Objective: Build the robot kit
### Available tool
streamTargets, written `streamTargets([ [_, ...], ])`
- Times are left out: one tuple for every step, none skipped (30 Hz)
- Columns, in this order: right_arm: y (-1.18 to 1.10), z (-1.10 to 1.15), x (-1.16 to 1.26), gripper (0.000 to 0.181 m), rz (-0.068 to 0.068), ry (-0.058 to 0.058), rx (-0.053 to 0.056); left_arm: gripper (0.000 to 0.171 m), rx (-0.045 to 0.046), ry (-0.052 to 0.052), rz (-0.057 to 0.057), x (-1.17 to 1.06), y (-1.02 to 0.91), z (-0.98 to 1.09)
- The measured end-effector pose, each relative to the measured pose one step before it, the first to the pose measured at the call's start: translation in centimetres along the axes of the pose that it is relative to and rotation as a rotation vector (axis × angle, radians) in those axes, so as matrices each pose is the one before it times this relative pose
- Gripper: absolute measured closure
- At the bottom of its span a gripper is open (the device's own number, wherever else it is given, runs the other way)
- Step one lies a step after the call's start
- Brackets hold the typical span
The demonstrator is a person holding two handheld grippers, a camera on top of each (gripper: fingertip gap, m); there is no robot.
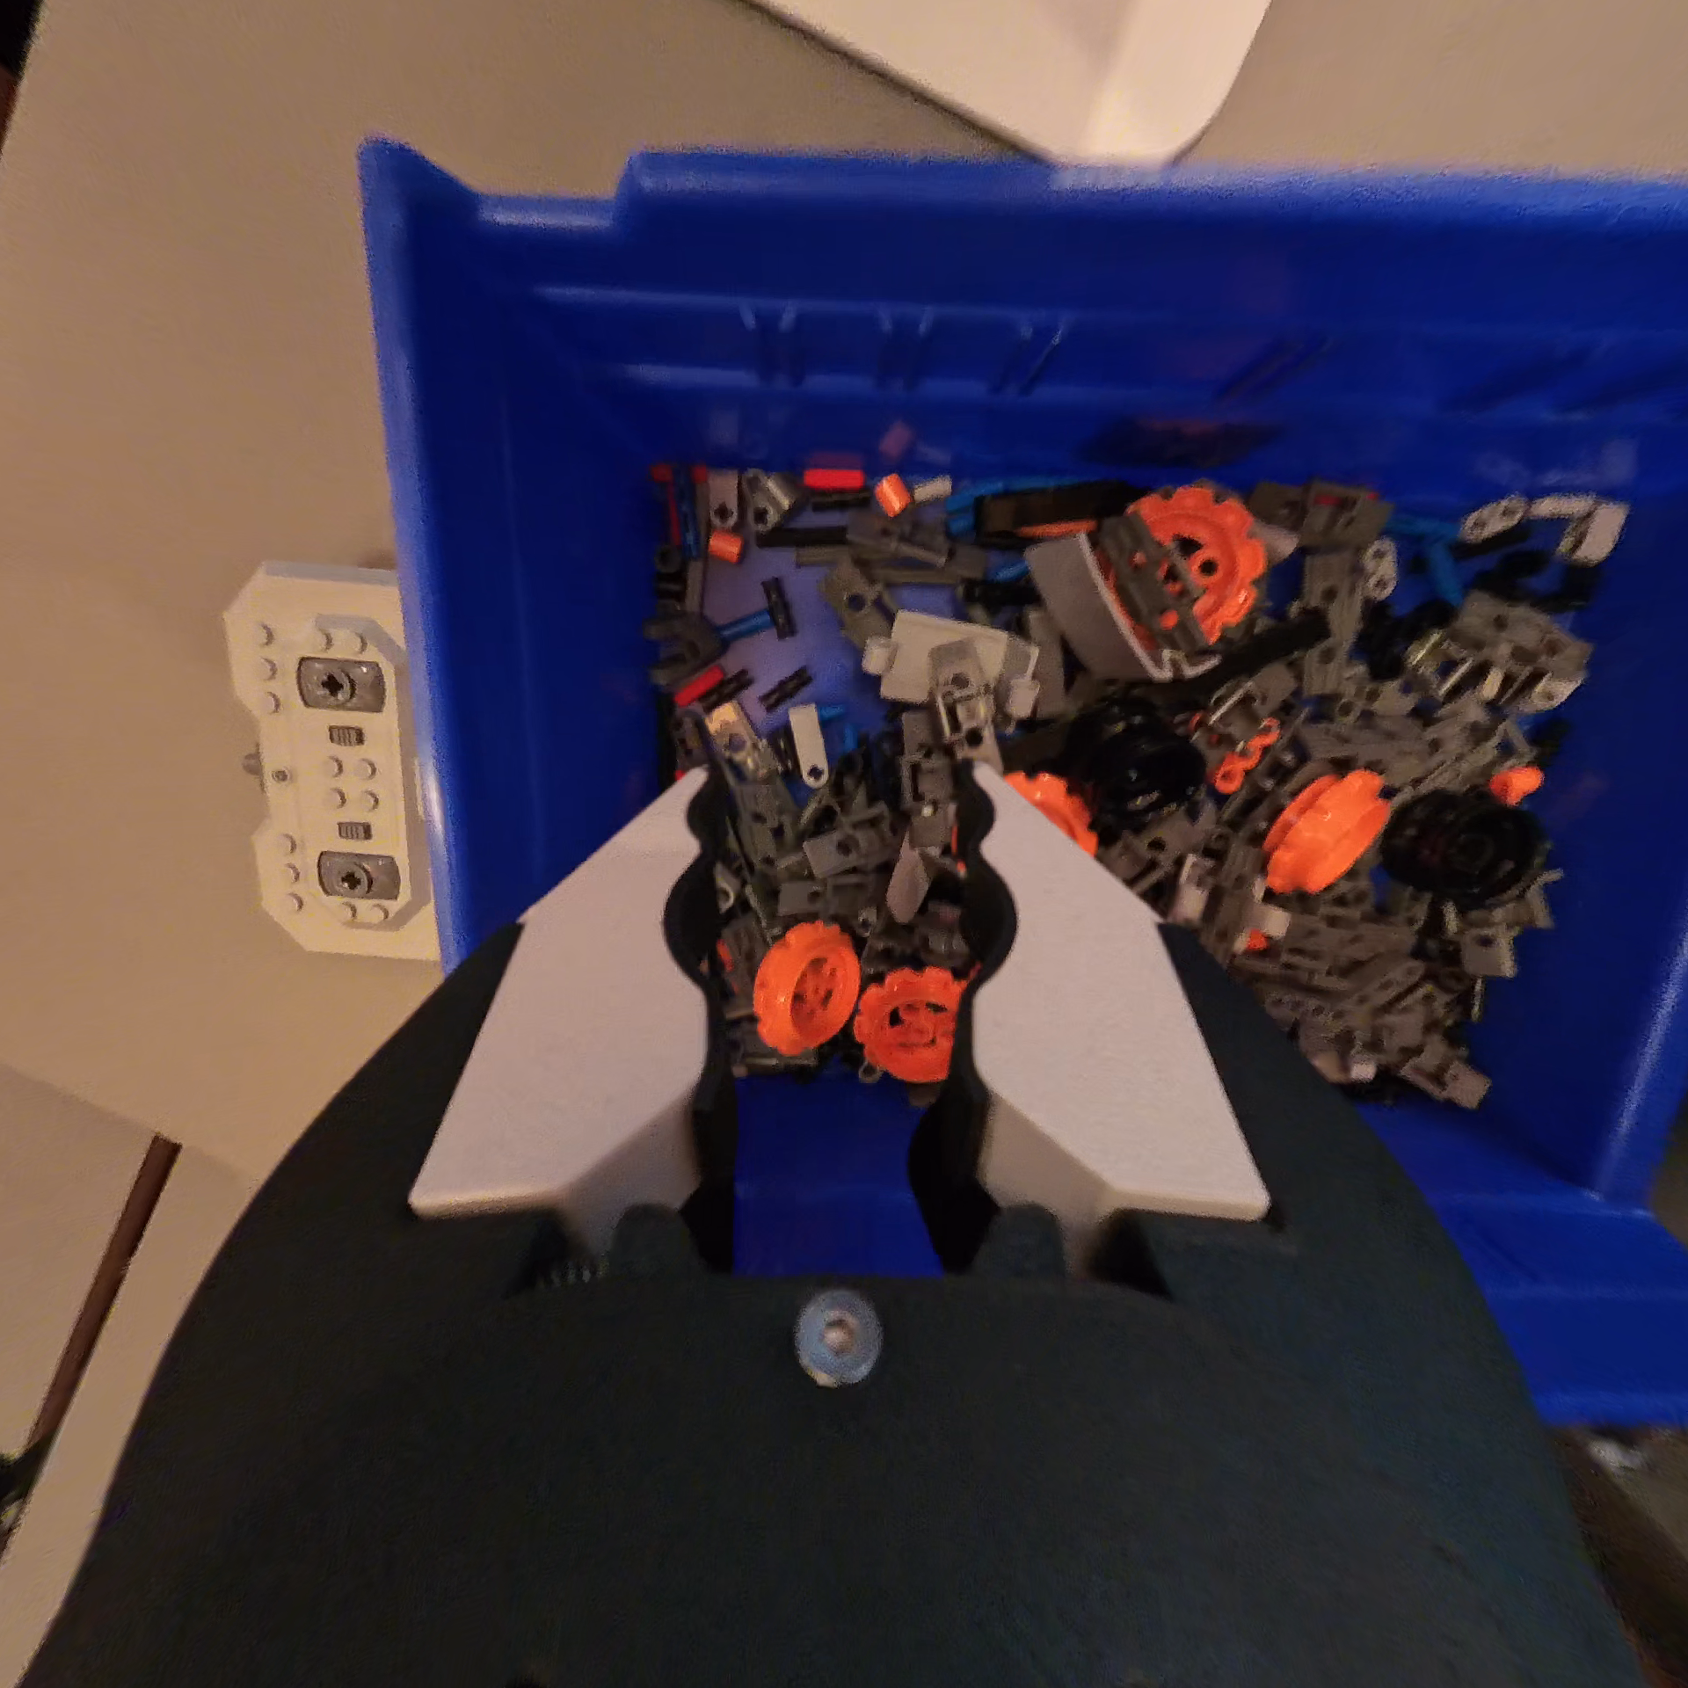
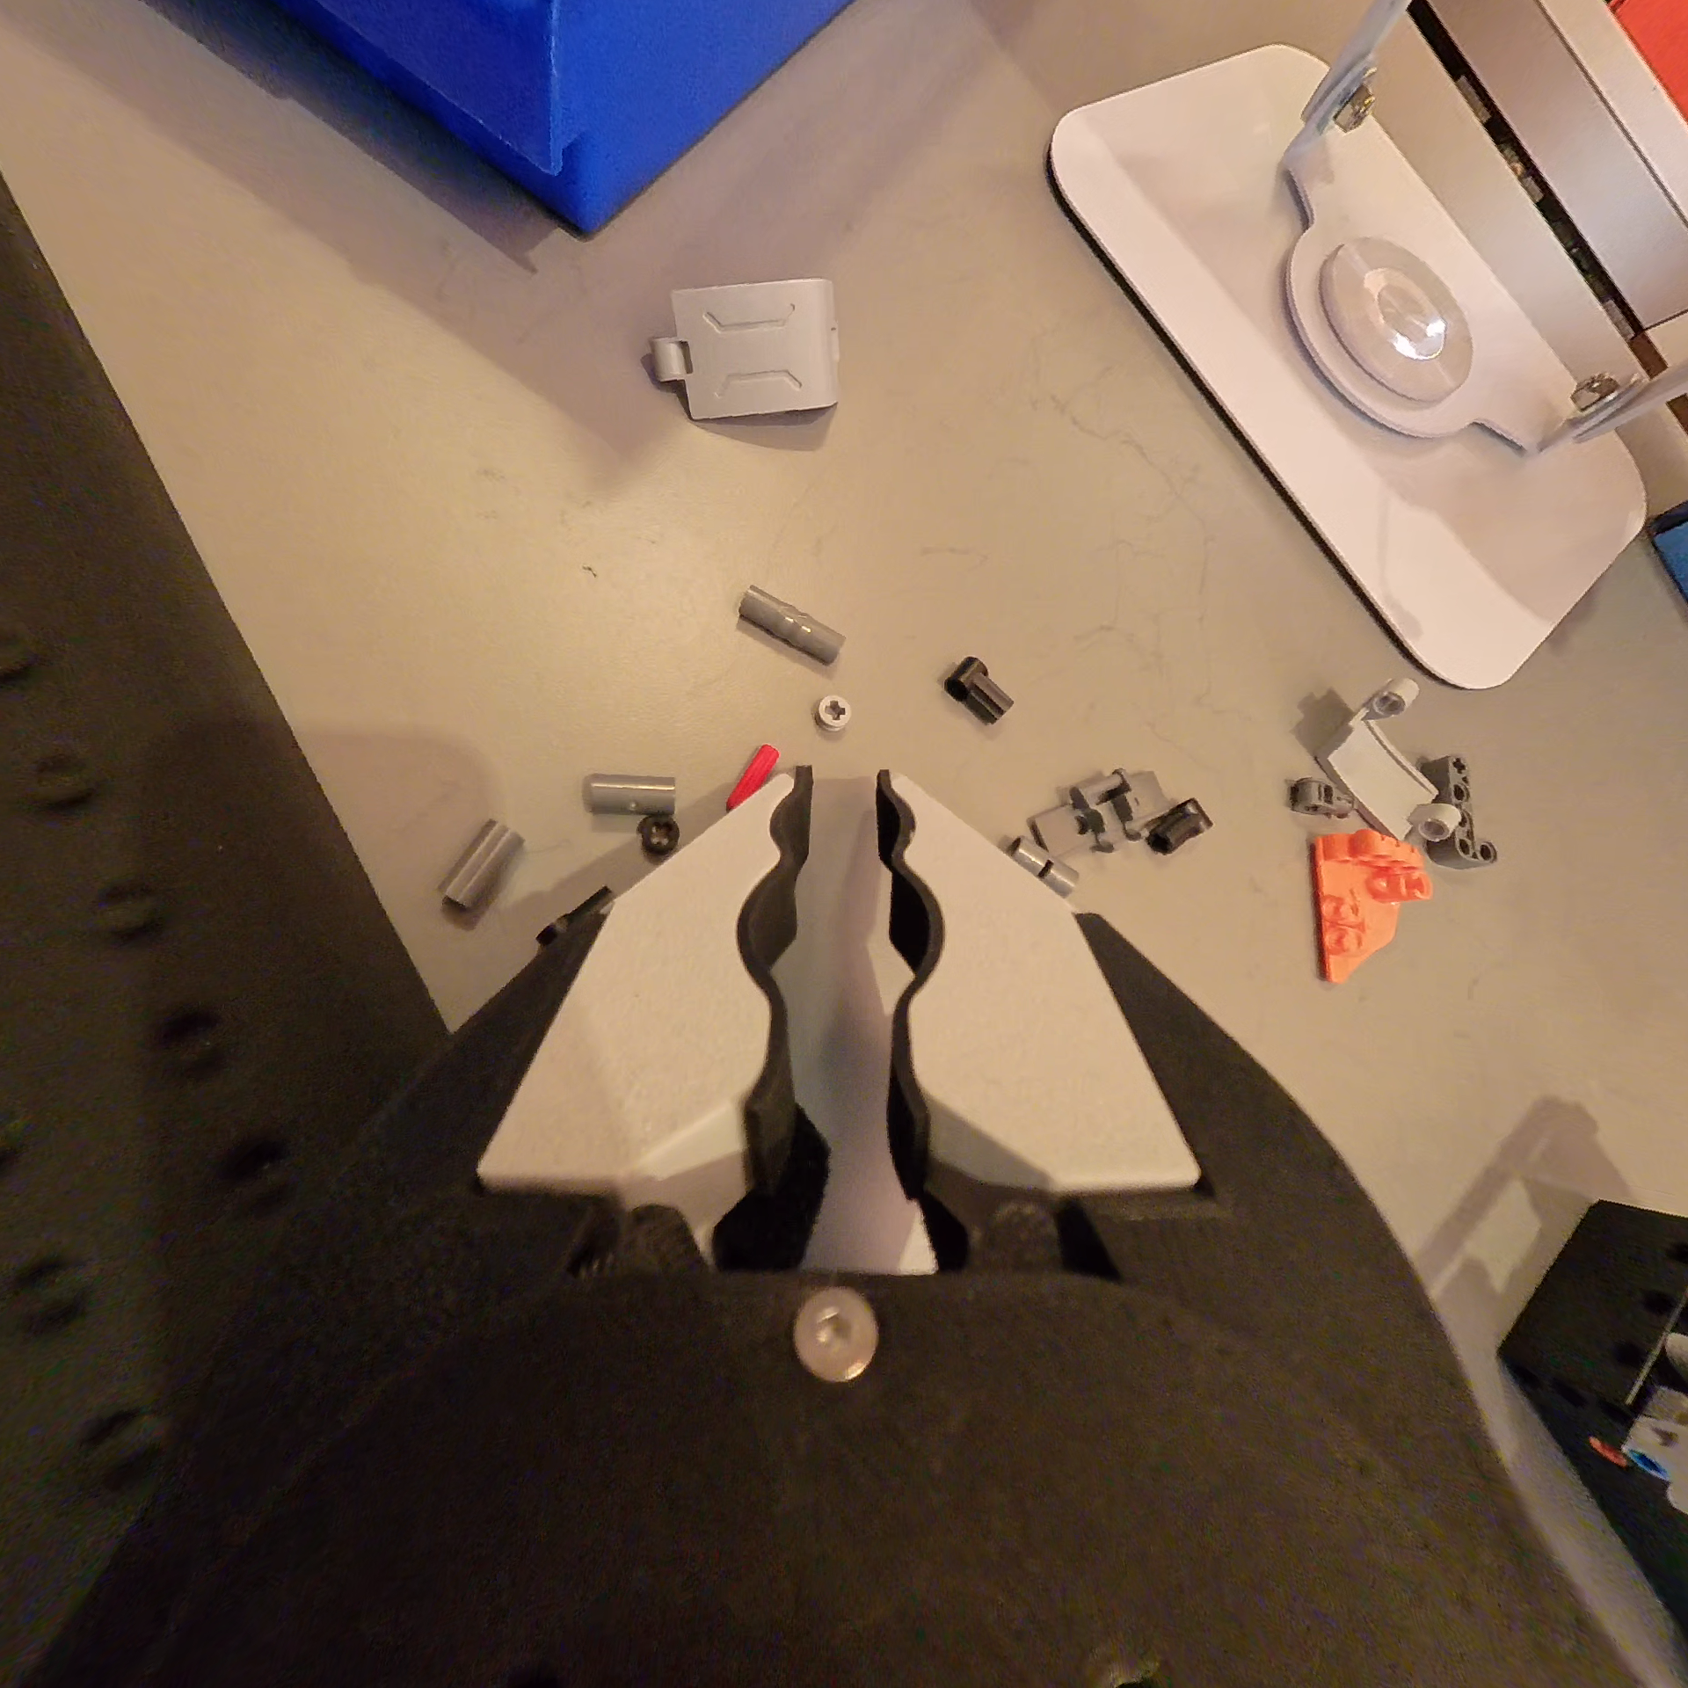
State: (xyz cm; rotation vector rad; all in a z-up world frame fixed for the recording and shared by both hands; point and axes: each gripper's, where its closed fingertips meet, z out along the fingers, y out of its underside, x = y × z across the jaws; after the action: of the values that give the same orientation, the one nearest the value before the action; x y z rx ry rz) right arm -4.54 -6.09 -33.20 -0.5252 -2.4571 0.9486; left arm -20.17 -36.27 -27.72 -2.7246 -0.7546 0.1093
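Left tool (image 1: pixel 831 785) gaping over blurred, jumbled plastic parts (image 1: pixel 1142 776).

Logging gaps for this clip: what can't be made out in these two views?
- Left wrist view: the left gripper hangs open over the blue bin; blur hides whether its fingertips touch the pile of grey and orange parts.
- Left wrist view: the bin wall covers part of the white block.
- Right wrist view: the right gripper covers part of the red pin; the frame edge crops the bin.
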Motion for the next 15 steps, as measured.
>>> streamTargets([
  [0.005, 0.007, 0.01, 0.17, -0.0002, 0.0008, 0.0001, 0.113, -0.04098, 0.0106, 0.0149, 0.152, 0.745, 0.191],
  [-0.002, 0.001, 0.007, 0.17, 0.0002, 0.0006, 0.0001, 0.108, -0.05399, -0.0091, -0.0111, -0.211, 0.927, 0.264],
  [0.004, -0.004, 0.007, 0.17, 0.0004, 0.0003, 0.0002, 0.103, -0.06549, 0.0051, -0.0128, -0.009, 1.05, 0.397],
  [-0.002, 0.008, 0.017, 0.17, 0.0007, 0.0, 0.0003, 0.098, -0.03115, 0.0105, 0.0058, 0.195, 0.441, 0.392],
  [0.001, -0.002, -0.006, 0.17, 0.0005, -0.0005, 0.0004, 0.096, 0.00906, 0.0002, 0.0035, 0.031, -0.218, 0.268],
  [-0.007, 0.008, -0.005, 0.17, 0.0001, -0.0009, 0.0003, 0.094, -0.00315, 0.0313, -0.0072, 0.451, -0.077, 0.329],
  [0.002, 0.009, -0.011, 0.17, 0.0, -0.0006, 0.0004, 0.088, -0.03161, 0.0279, -0.0067, 0.394, 0.338, 0.433],
  [-0.006, 0.003, -0.01, 0.17, 0.0, -0.0007, 0.0004, 0.082, -0.04046, 0.0002, -0.009, -0.081, 0.509, 0.413],
  [-0.009, 0.009, -0.009, 0.17, 0.0005, -0.001, 0.0005, 0.079, -0.0284, 0.0032, -0.0099, -0.102, 0.34, 0.383],
  [-0.01, 0.014, 0.003, 0.17, 0.0007, -0.0006, 0.0004, 0.08, -0.01319, 0.0276, -0.012, 0.211, 0.108, 0.361],
  [0.002, 0.009, -0.005, 0.17, 0.0001, -0.0001, 0.0004, 0.082, 0.0009, 0.0164, -0.005, 0.1, -0.146, 0.219],
  [0.003, -0.003, 0.007, 0.17, -0.0002, 0.0001, 0.0003, 0.085, 0.00589, 0.0115, -0.0025, 0.085, -0.201, 0.171],
  [0.001, 0.002, 0.003, 0.171, 0.0005, -0.0005, 0.0003, 0.085, -0.00478, 0.0087, -0.0011, 0.112, -0.047, 0.209],
  [0.005, 0.003, 0.002, 0.17, 0.0015, -0.001, 0.0004, 0.085, -0.00946, -0.0017, 0.007, 0.005, 0.071, 0.007],
  [-0.002, 0.008, -0.006, 0.17, 0.0017, -0.0011, 0.0004, 0.083, -0.00133, 0.0198, -0.0021, 0.279, -0.043, -0.064],
])
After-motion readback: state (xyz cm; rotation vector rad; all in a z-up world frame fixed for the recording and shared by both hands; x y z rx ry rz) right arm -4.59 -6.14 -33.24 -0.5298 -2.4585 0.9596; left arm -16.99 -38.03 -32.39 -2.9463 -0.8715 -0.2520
